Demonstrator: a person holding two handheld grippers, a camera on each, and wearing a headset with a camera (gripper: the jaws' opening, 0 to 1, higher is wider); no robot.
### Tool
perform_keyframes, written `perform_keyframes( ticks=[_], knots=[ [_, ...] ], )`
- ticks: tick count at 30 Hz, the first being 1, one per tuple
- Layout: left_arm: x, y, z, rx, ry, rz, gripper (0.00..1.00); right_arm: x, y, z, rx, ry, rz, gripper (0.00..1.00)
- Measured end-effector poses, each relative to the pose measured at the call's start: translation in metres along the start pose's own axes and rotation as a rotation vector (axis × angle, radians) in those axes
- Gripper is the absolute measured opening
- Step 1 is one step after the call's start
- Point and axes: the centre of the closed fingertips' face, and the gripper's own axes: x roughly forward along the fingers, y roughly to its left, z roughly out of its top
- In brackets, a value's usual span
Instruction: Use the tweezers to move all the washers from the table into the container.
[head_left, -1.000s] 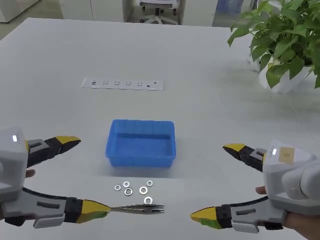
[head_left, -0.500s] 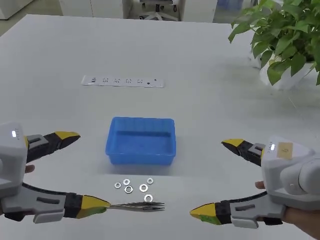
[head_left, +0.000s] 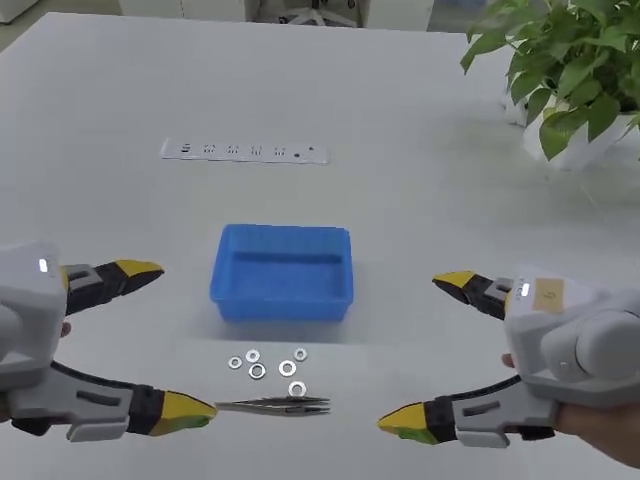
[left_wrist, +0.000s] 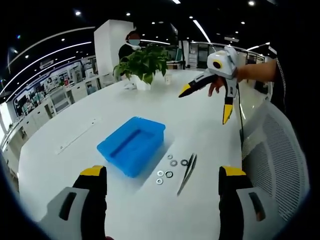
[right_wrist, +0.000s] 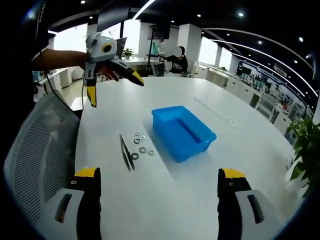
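Looking down from the head: holding the left gripper (head_left: 186, 338) wide open at the near left of the table (head_left: 450, 180), gripping nothing. Holding the right gripper (head_left: 408, 351) just as wide at the near right, likewise gripping nothing. Seeing the tweezers (head_left: 275, 405) lying flat near the front edge, long axis running across from one gripper toward the other, one end just beside the left gripper's lower jaw tip, the other end well apart from the right gripper. Guessing the split tips to be pointing right, though too fine to be sure. Finding the washers (head_left: 268, 365) lying loose just beyond the tweezers, between them and the blue container (head_left: 280, 305), with that container looking bare inside.

Looking along the left gripper: meeting the tweezers (left_wrist: 186, 174) close ahead between the spread jaws, nearer the right-hand jaw, lying almost lengthwise along the line of sight. Seeing the washers (left_wrist: 167, 170) just beside them and the container (left_wrist: 131, 145) past those.

Looking along the right gripper: finding the tweezers (right_wrist: 125, 152) farther out and left of centre, again lying roughly lengthwise.

Judging the left gripper the nearer one, and expecting to be closing across the tweezers' thin width near that end.
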Motion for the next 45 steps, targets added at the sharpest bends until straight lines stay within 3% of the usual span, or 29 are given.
perform_keyframes(
  ticks=[5, 17, 25, 45],
  knots=[
    [0.006, -0.002, -0.011, 0.028, 0.048, -0.029, 0.95, 0.008, 0.003, -0.004, -0.040, 0.027, 0.032, 0.93],
    [0.020, -0.010, -0.027, 0.058, 0.104, -0.085, 0.87, 0.027, 0.016, -0.015, -0.133, 0.088, 0.139, 0.80],
    [0.030, -0.016, -0.039, 0.083, 0.148, -0.128, 0.81, 0.039, 0.023, -0.018, -0.174, 0.100, 0.182, 0.73],
    [0.049, -0.031, -0.066, 0.186, 0.253, -0.236, 0.50, 0.066, 0.046, -0.020, -0.268, 0.104, 0.283, 0.49]
  ],
)
